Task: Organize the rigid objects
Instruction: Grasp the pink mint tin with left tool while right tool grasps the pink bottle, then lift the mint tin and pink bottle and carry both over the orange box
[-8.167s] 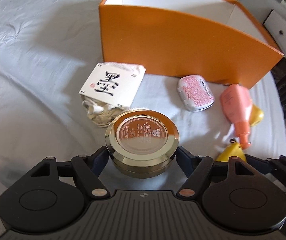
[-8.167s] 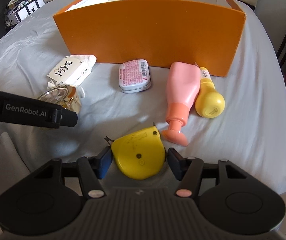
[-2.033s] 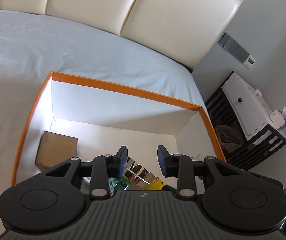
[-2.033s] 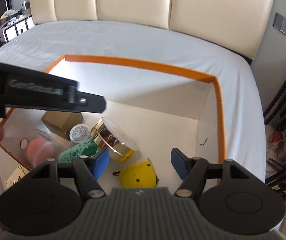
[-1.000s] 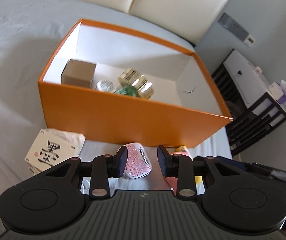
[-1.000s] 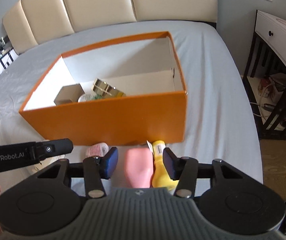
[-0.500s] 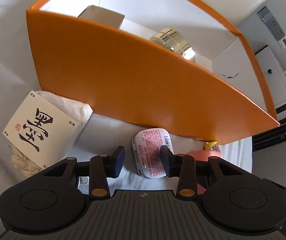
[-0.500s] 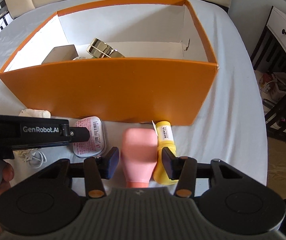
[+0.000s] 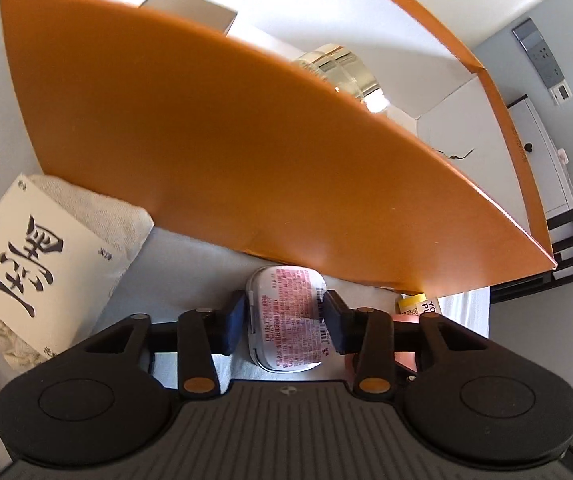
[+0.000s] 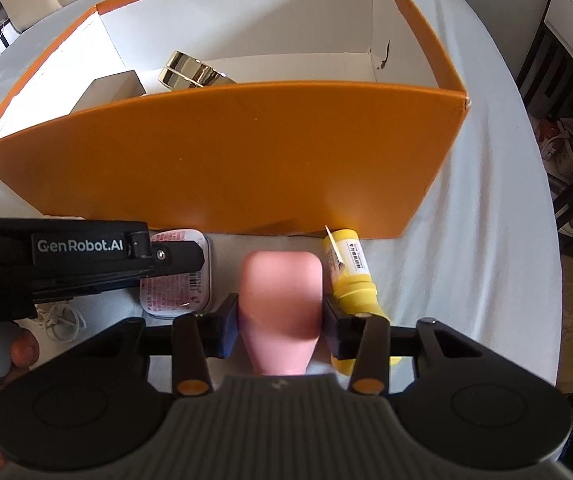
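while both grippers point down at the bedsheet (image 10: 498, 184) in front of the orange box (image 10: 226, 160), each is set astride its own item. the left gripper (image 9: 284, 320) is seen closing on the pink-labelled tin (image 9: 286, 316), its pads at the tin's two long sides. the right gripper (image 10: 280, 326) is clamped across the pink bottle (image 10: 282, 300), whose long axis runs from the gripper toward the box wall. the yellow bottle (image 10: 352, 276) lies just beside it, parallel, nearer the right gripper. both loads are judged to go up over the near wall, which stands directly ahead.
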Demonstrator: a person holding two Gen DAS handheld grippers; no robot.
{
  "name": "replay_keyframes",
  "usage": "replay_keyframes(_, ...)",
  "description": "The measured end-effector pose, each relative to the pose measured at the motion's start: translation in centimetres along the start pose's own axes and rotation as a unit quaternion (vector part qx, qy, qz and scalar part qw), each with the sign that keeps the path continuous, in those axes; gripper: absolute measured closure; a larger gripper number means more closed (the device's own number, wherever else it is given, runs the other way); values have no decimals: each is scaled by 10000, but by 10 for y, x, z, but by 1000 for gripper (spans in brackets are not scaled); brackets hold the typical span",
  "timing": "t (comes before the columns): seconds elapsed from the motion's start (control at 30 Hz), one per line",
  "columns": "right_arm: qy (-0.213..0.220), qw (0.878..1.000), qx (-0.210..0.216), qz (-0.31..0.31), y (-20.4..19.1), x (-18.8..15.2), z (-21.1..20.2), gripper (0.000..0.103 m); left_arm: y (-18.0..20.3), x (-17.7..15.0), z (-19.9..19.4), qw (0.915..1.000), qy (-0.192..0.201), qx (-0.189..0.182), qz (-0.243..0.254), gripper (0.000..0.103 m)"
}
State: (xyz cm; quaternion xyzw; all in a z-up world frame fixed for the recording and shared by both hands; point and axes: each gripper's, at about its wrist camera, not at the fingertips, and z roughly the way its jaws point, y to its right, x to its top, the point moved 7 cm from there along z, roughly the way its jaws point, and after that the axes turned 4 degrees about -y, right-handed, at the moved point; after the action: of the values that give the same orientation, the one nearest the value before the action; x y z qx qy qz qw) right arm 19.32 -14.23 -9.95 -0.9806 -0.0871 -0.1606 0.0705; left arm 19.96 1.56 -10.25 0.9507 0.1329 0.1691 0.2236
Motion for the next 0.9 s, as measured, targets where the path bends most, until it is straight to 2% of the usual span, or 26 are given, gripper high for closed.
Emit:
replay_keyframes(0.1, 5, 10000, 25, 25, 1, 0, -1, 59, 8, 1, -8, 9997, 127, -5, 199, 76)
replay_keyframes(0.17, 11, 10000, 43, 63, 1, -1, -1, 60, 9, -1, -11, 9997, 69, -94, 221, 77)
replay_keyframes(0.27, 19, 9999, 74, 106, 1, -1, -2, 60, 8, -6, -11, 9993, -149, -322, 124, 78)
replay_keyframes(0.43, 24, 9997, 202, 100, 1, 0, -2, 60, 3, -9, -6, 9984, -317, -426, -218, 77)
replay_keyframes(0.63, 34, 9997, 212, 122, 0, -1, -3, 60, 3, -12, 0, 9948, -549, -716, -473, 77)
replay_keyframes(0.7, 35, 9996, 221, 178, 2, -1, -4, 60, 5, -14, 3, 9931, -671, -817, -502, 80)
replay_keyframes(0.9, 16, 9999, 137, 62, -2, 0, -1, 59, 13, -11, 4, 9970, -512, -573, -125, 80)
